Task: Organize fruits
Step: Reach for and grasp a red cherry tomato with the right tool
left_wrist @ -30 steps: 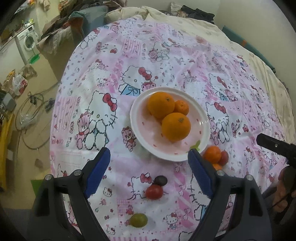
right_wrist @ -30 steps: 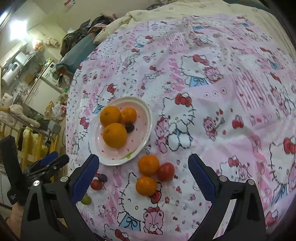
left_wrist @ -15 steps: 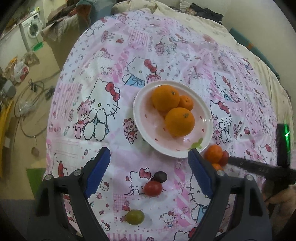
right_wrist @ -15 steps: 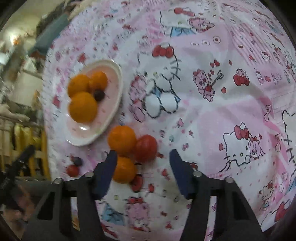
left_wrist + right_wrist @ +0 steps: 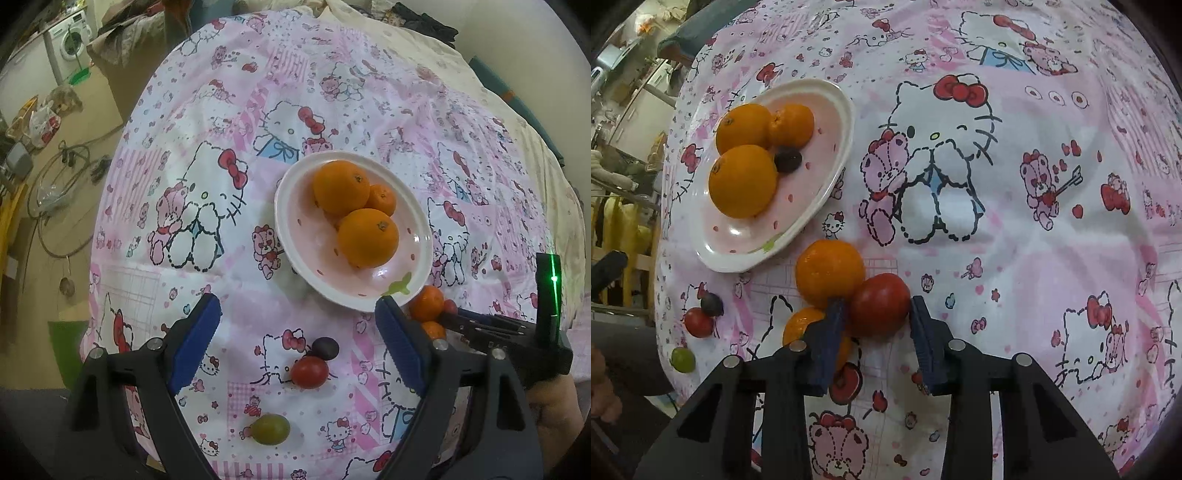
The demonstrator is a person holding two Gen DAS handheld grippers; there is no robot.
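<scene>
A white plate (image 5: 827, 199) on the cartoon-cat cloth holds two oranges (image 5: 742, 181), a mandarin (image 5: 792, 123) and a dark grape (image 5: 788, 158). Just below the plate lie two mandarins (image 5: 829, 271) and a red tomato (image 5: 879, 306). My right gripper (image 5: 876, 301) points down over the tomato, its jaws closing, and both blue pads touch its sides. My left gripper (image 5: 297, 301) hangs open above the cloth below the plate (image 5: 291, 236). Between and below its fingers lie a dark grape (image 5: 325, 348), a cherry tomato (image 5: 309, 373) and a green grape (image 5: 270, 429).
The cloth covers a bed whose left edge drops to a floor with cables and bags. A washing machine (image 5: 70, 40) stands far left. A hand (image 5: 554, 406) holds the right gripper at the left view's right edge. Bedding is piled at the far end.
The right gripper came down onto the fruit cluster and its wide jaws narrowed onto the red tomato. The left gripper stayed open and hardly moved.
</scene>
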